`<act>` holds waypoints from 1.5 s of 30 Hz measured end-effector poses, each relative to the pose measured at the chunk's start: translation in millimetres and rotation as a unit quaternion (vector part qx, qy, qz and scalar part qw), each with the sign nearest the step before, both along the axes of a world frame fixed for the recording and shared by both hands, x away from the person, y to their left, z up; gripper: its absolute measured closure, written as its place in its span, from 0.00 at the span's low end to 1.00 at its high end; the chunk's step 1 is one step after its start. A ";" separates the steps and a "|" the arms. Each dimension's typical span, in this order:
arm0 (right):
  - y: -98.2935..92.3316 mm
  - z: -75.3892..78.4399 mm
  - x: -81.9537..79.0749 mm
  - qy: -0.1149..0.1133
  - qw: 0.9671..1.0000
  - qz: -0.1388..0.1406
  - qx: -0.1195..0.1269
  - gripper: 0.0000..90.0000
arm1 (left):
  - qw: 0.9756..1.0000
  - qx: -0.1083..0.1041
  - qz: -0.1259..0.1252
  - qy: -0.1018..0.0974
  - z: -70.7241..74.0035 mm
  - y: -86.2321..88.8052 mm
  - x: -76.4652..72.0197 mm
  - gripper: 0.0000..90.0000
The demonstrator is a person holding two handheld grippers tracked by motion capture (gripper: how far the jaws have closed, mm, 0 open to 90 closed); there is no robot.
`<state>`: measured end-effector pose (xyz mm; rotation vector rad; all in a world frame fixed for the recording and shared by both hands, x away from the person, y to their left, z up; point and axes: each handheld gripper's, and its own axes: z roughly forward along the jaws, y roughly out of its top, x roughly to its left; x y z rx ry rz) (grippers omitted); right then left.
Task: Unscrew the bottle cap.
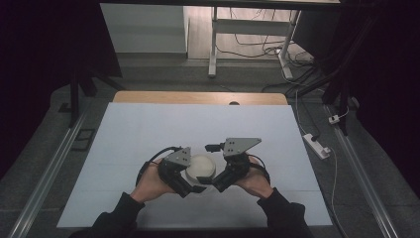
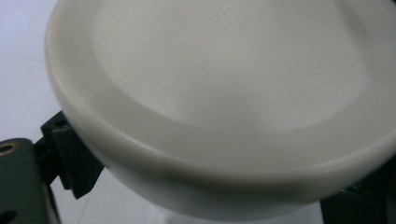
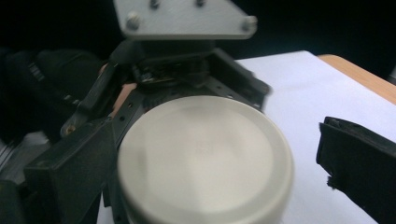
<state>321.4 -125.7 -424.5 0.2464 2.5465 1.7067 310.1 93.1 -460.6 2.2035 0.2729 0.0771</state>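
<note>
High view first: a round white lidded container (image 1: pixel 200 167) sits on the white table surface (image 1: pixel 148 129), near the person's edge, with both grippers closing in on it from either side. The left gripper (image 1: pixel 190 186) comes from the left with the left hand (image 1: pixel 151 184) behind it, and the right gripper (image 1: pixel 215 182) mirrors it with the right hand (image 1: pixel 255 182). Their jaw tips nearly meet in front of the container, which suggests one is meant to steady the body while the other works the lid.

Left gripper view: the lid (image 2: pixel 224 79) looms very close, tilted across the picture, with a black jaw pad (image 2: pixel 70 158) beside the container's wall at lower left and a second dark jaw at the lower right corner. The jaws stand wide, one on each side of the container, likely bracing it; whether they actually press on it I cannot tell.

Right gripper view: the container's lid (image 3: pixel 205 154) lies between this gripper's own two jaws, the left one (image 3: pixel 70 172) close against its side, the right one (image 3: pixel 359 158) apart from it with bare table between. So the right gripper is spread wide and holds nothing yet. Beyond the container, the left gripper's frame and grey plate (image 3: pixel 182 18) face the camera, cradling the far side.
</note>
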 end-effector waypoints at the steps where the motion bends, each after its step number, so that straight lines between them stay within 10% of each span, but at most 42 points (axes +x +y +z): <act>1: -0.9 1.1 -0.7 0.004 1.000 -0.016 0.000 0.00 | 1.000 -0.002 0.009 0.001 -0.2 0.8 0.7 0.08; 10: 7.2 -1.6 -7.4 0.023 0.995 -0.090 -0.022 0.00 | 0.998 -0.002 0.068 0.003 -0.1 3.8 3.4 0.08; 22: 16.5 -11.0 -13.7 0.001 0.995 -0.103 -0.018 0.08 | 0.998 0.004 0.059 -0.001 4.0 -2.6 -2.1 0.08; 35: 6.6 -4.5 -8.9 0.024 1.000 0.010 -0.016 0.08 | 0.999 -0.013 -0.043 0.010 6.1 0.1 -4.3 0.08; 41: 0.4 -5.2 -8.1 0.036 0.993 0.114 -0.008 0.08 | 0.993 -0.017 -0.116 0.009 6.0 -4.8 -11.1 0.08; 45: 0.1 -5.2 -9.7 0.032 0.991 0.129 -0.010 0.08 | 0.993 -0.012 -0.116 0.003 6.3 -6.5 -12.9 0.08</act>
